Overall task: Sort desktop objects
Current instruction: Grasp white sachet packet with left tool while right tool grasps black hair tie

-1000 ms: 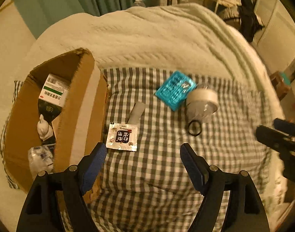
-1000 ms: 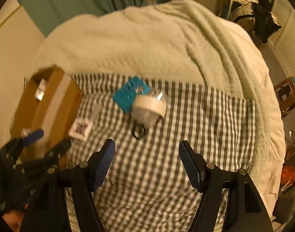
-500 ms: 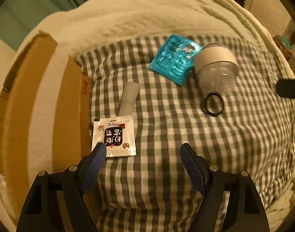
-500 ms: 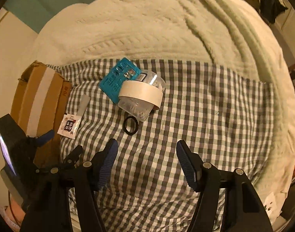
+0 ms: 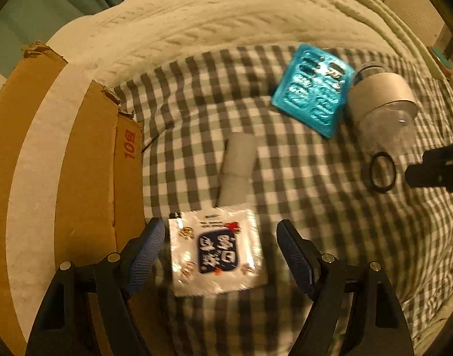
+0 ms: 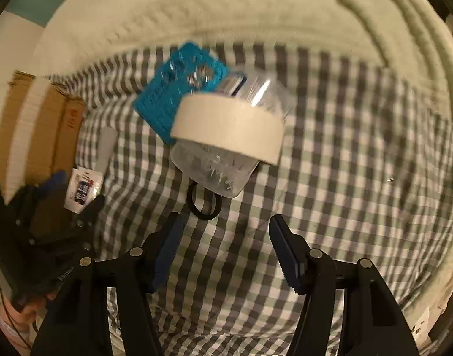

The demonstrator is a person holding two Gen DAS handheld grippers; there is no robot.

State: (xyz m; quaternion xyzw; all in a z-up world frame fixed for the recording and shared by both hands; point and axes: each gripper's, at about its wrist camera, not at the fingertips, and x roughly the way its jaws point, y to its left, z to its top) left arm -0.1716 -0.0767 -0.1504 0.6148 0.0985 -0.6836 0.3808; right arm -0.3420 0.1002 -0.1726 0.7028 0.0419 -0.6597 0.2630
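Observation:
A white sachet (image 5: 216, 249) with a dark blue label lies flat on the checked cloth (image 5: 300, 207), between the spread fingers of my left gripper (image 5: 219, 247), which is open and just above it. My right gripper (image 6: 225, 243) hovers close over the cloth with its jaws closing and nothing between them. Just beyond its tips lie a black ring (image 6: 203, 204) and a clear plastic jar (image 6: 226, 136) wrapped by a roll of beige tape. A blue blister pack (image 6: 179, 95) leans behind the jar. A grey tube (image 5: 237, 169) lies beyond the sachet.
A brown cardboard box (image 5: 63, 178) with a white tape strip stands at the cloth's left edge, close to my left finger. A cream knitted blanket (image 5: 226, 17) covers the bed behind the cloth. The left gripper (image 6: 75, 204) shows at the right wrist view's left.
Both grippers have come down toward the cloth. The sachet now sits between the left fingers, and the jar and ring have drawn close to the right gripper, whose fingers stand a little narrower.

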